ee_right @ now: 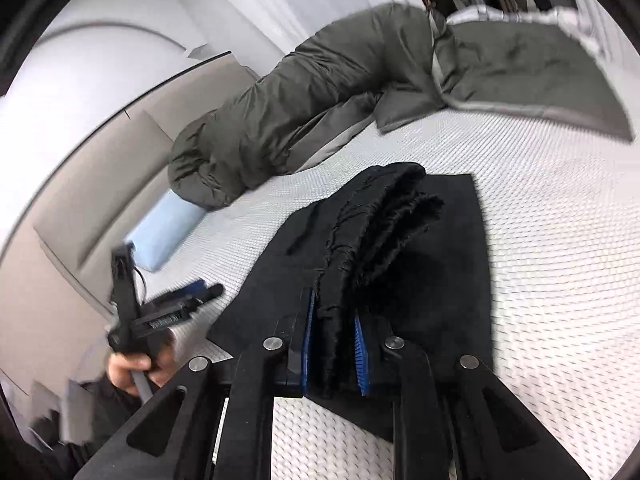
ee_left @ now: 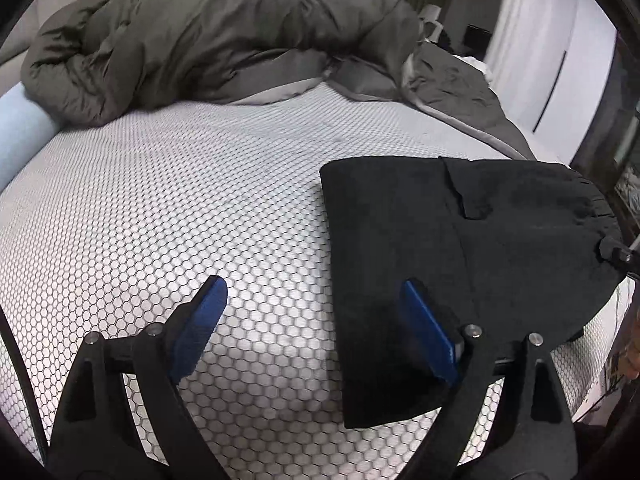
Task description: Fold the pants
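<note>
Black pants (ee_left: 460,260) lie folded on the honeycomb-patterned mattress (ee_left: 180,200), at the right of the left wrist view. My left gripper (ee_left: 316,296) hangs open at their near left edge, one blue pad (ee_left: 424,320) over the cloth and the other over bare mattress. In the right wrist view my right gripper (ee_right: 334,314) is shut on the bunched waistband of the pants (ee_right: 384,216), which stands lifted in folds above the flat part. The left gripper (ee_right: 132,300) shows at the left there, held by a hand (ee_right: 128,372). The right gripper's tip (ee_left: 616,252) touches the pants' right edge.
A crumpled olive-grey duvet (ee_left: 200,40) stretches across the far side of the bed, with a light blue roll (ee_left: 20,128) at its left end. A beige padded headboard (ee_right: 100,208) runs behind. White wardrobe doors (ee_left: 560,60) stand beyond the bed's right side.
</note>
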{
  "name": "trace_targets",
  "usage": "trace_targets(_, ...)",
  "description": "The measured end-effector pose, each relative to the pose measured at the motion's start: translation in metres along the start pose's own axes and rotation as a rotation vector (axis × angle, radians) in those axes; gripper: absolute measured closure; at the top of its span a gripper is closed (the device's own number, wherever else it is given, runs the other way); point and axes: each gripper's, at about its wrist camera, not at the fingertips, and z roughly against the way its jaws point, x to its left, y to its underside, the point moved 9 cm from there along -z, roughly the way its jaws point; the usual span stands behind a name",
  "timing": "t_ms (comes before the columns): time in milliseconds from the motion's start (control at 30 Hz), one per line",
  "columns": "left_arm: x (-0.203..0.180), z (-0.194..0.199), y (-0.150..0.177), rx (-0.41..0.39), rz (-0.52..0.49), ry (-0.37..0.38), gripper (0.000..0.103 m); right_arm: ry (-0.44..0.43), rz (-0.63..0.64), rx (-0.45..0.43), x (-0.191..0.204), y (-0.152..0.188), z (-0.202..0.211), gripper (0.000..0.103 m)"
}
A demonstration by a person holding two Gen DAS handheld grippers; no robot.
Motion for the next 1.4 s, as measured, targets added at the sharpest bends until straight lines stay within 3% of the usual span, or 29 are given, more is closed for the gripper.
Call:
trace_targets(67,-0.007,-0.006,0.005,0.012,-0.041,-0.015,0.015,0.098,-0.001,0.058,-0.020,0.017,-0.017,0.085)
trace_targets(133,-0.016,-0.021,0.010,0.047,-0.104,-0.046,0.015,0.211,-0.021,0.188,-0.055,0.047,-0.046,0.073)
trace_targets(167,-0.018,-0.028,0.013,0.060,-0.135,-0.071,0.015,0.224,-0.012,0.221,-0.064,0.056,-0.055,0.072)
trace_targets(200,-0.021,-0.031,0.014,0.070,-0.156,-0.098,0.015,0.214,-0.011,0.197,-0.064,0.054,-0.055,0.067)
trace_targets(233,-0.021,-0.033,0.014,0.077,-0.166,-0.118,0.015,0.222,-0.005,0.176,-0.060,0.049,-0.049,0.053)
trace_targets(300,-0.016,-0.035,0.013,0.077,-0.162,-0.164,0.015,0.268,0.045,0.105,-0.053,0.036,-0.029,0.037)
trace_targets(367,-0.010,-0.035,0.012,0.061,-0.165,-0.225,0.015,0.294,0.087,0.021,-0.046,0.026,-0.012,0.036)
trace_targets(433,-0.008,-0.023,0.007,0.019,-0.170,-0.255,0.019,0.291,0.098,-0.006,-0.042,0.024,-0.005,0.037)
trace_targets(533,-0.040,0.005,-0.004,-0.117,-0.233,-0.148,0.019,0.280,0.165,0.011,-0.023,0.026,-0.016,0.038)
trace_targets(633,-0.076,0.008,0.002,-0.135,-0.329,-0.050,0.019,0.258,0.220,0.020,-0.001,0.031,-0.031,0.045)
trace_targets(700,-0.097,-0.001,0.013,-0.089,-0.368,0.041,0.033,0.221,0.251,0.026,0.013,0.032,-0.044,0.045)
trace_targets(767,-0.115,-0.015,0.026,-0.035,-0.412,0.119,0.058,0.199,0.293,0.075,0.028,0.039,-0.068,0.046)
trace_targets(833,-0.126,-0.031,0.043,0.030,-0.501,0.116,0.064,0.195,0.330,0.168,0.031,0.056,-0.093,0.054)
trace_targets(867,-0.125,-0.035,0.046,0.036,-0.524,0.112,0.065,0.223,0.355,0.227,0.025,0.067,-0.107,0.056)
trace_targets(1000,-0.109,-0.028,0.045,0.037,-0.510,0.101,0.064,0.363,0.429,0.229,0.006,0.067,-0.097,0.062)
trace_targets(1033,-0.102,-0.028,0.044,0.040,-0.496,0.093,0.051,0.388,0.436,0.219,0.001,0.065,-0.090,0.069)
trace_targets(1067,-0.097,-0.031,0.042,0.040,-0.478,0.087,0.040,0.397,0.448,0.216,-0.002,0.066,-0.082,0.069)
trace_targets(1200,-0.084,-0.033,0.036,0.045,-0.433,0.070,0.041,0.446,0.516,0.196,0.001,0.071,-0.082,0.067)
trace_targets(1267,-0.082,-0.026,0.032,0.030,-0.417,0.089,0.047,0.407,0.484,0.169,0.008,0.065,-0.076,0.066)
trace_targets(1400,-0.093,-0.006,0.019,-0.002,-0.365,0.174,0.047,0.291,0.359,0.088,0.022,0.042,-0.070,0.062)
